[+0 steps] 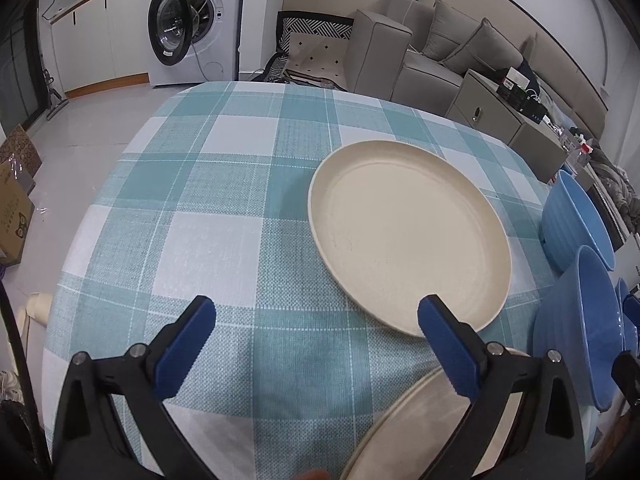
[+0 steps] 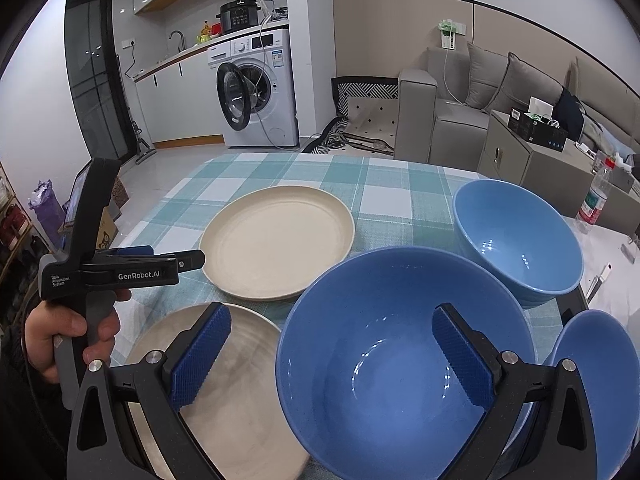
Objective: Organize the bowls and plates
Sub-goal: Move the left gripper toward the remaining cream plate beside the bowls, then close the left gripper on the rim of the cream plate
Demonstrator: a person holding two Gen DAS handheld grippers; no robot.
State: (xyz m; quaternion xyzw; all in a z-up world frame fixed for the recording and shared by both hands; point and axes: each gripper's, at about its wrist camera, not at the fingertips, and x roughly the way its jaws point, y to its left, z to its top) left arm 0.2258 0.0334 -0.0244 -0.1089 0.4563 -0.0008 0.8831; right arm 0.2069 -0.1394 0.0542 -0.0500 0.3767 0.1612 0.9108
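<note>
Left tool (image 1: 316,344): spread wide, grasping nothing, low over the table (image 1: 224,208).
Right tool (image 2: 332,354): also spread, nothing held, above the near bowl (image 2: 404,364).
Key relation: near plate (image 1: 404,432) lies just below the left tool's right finger; far plate (image 1: 408,236) ahead and to the right, rim by that fingertip. Left tool is the nearer one to both plates.
Bowls: far bowl (image 2: 516,236) behind the near one; third bowl (image 2: 600,392) at right.
Hidden: near plate and third bowl cut off by frame; whether the plates touch, cannot tell.
</note>
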